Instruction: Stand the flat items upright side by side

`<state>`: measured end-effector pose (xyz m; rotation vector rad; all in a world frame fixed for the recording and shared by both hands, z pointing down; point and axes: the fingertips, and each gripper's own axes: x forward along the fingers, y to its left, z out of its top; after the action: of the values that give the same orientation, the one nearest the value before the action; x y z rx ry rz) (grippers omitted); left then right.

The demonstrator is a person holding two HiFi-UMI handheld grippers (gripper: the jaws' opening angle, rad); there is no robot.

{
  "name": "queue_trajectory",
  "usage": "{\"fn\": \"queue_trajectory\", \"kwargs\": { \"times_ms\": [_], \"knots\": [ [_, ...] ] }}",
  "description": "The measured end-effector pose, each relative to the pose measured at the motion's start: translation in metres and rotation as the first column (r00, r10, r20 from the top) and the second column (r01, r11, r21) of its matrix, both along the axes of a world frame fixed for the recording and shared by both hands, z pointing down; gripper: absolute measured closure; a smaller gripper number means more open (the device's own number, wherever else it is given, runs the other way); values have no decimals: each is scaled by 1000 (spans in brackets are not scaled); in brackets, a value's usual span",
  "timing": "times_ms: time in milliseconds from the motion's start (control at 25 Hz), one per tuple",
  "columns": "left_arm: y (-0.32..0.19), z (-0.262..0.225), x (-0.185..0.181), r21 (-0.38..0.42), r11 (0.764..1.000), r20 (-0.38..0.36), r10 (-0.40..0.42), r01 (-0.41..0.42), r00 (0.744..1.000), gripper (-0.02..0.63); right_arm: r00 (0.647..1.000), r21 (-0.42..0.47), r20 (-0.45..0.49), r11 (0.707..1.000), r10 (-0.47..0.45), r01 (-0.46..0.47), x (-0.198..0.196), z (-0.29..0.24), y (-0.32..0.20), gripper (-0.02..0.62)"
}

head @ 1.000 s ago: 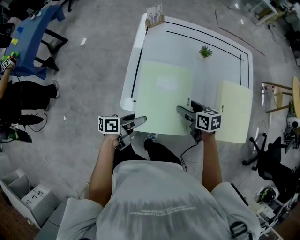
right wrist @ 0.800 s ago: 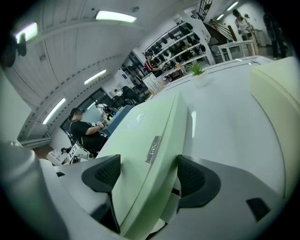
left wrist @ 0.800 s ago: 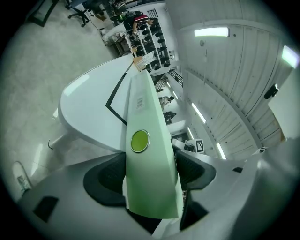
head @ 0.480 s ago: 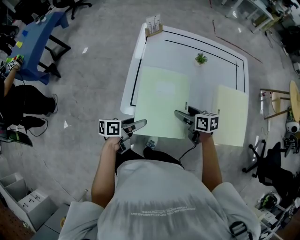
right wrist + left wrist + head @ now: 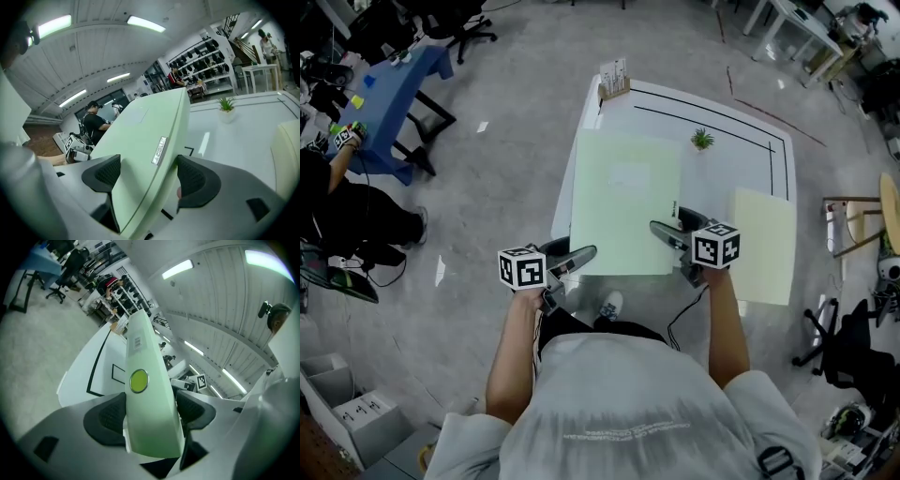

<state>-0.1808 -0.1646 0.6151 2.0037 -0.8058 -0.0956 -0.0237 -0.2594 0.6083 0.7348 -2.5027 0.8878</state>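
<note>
- The left gripper (image 5: pixel 572 262) has its jaws set wide, clamped on the near left edge of a pale green file folder (image 5: pixel 624 202). In the left gripper view the left gripper (image 5: pixel 150 413) has a dark pad on each side of the folder's (image 5: pixel 140 343) spine, which bears a round green sticker (image 5: pixel 138 380).
- The right gripper (image 5: pixel 667 234) grips the near right edge of the same folder. In its own view the right gripper (image 5: pixel 150 177) has one pad on the top face and one underneath the folder (image 5: pixel 145 122), beside a small silver label (image 5: pixel 159 150).
- The folder is held tilted over the white table (image 5: pixel 741 141); its far edge may be touching the top, but that is hard to tell.
- A second, cream folder (image 5: pixel 762 244) lies flat at the table's right side, apart from the green one.
- A small potted plant (image 5: pixel 702 140) stands beyond the two folders, and a card holder (image 5: pixel 613 80) sits at the far left corner.
</note>
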Motion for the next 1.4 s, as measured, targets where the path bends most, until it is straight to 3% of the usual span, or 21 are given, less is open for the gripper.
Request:
{"fn": "queue_trajectory", "kwargs": {
  "times_ms": [280, 480, 680, 840, 1120, 1400],
  "knots": [
    [-17, -33, -13, 192, 981, 144, -28, 0, 989, 268, 996, 129, -6, 988, -85, 85, -18, -31, -22, 216],
    [-25, -49, -17, 402, 916, 326, -123, -19, 937, 268, 987, 186, -61, 969, -150, 159, -27, -37, -35, 207],
    [-27, -57, -17, 517, 856, 343, -205, -2, 917, 267, 982, 217, -53, 957, -184, 191, -30, -39, -45, 207],
    [-25, -53, -15, 567, 823, 391, -231, -35, 891, 267, 973, 283, -105, 931, -207, 229, -34, -44, -51, 206],
    [-18, -41, -8, 579, 801, 495, -199, -150, 846, 278, 939, 346, -248, 883, -239, 316, -37, -48, -62, 204],
    [-10, -33, 0, 579, 797, 482, -163, -173, 861, 285, 926, 362, -292, 869, -239, 338, -38, -45, -65, 206]
  ]
}}
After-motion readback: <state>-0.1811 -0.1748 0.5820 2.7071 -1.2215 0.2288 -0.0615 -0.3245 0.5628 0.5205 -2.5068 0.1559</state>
